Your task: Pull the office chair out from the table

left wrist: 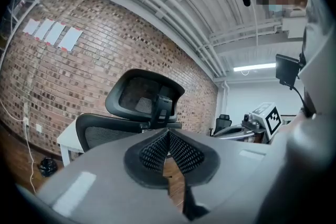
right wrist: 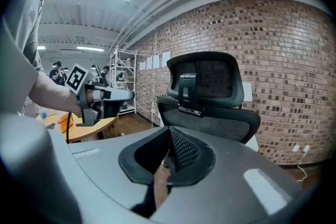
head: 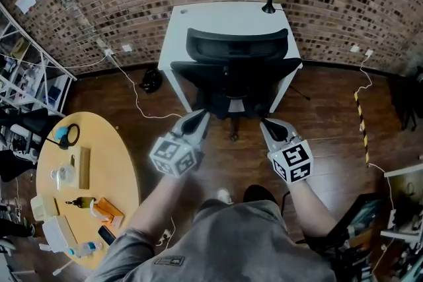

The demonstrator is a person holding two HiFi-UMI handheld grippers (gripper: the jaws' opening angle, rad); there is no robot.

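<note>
The chair [head: 234, 69] sits tucked against the white table [head: 198, 20] at upper centre of the head view, with its back toward the person. The left claw [head: 200, 117] and right claw [head: 268, 125] hang just short of it, both closed and empty. To do this well, I'd open each claw first, pinch the backrest's rigid black rim at both sides, and pull evenly across the wooden floor. The springy mesh panel and curved headrest look like poorer holds.

Grey T-shirt [head: 225, 241]; grey left tongs [head: 200, 117], right tongs [head: 266, 123]; black-white marker cubes [head: 292, 162].
</note>
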